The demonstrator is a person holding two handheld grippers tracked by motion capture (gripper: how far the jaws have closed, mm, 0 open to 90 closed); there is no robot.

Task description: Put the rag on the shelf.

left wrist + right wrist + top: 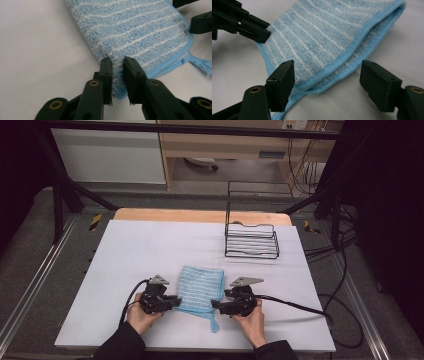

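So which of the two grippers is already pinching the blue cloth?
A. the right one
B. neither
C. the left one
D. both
C: the left gripper has its jaws closed on a corner of the blue cloth, while the right gripper stands with jaws wide apart around the cloth's edge.

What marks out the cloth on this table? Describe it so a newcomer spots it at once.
On the white table, look at the near edge, in front of the black wire rack. Between the left hand-held gripper and the right hand-held gripper lies the folded cloth: fluffy, light blue with thin white stripes, blue-hemmed, the one soft thing there.
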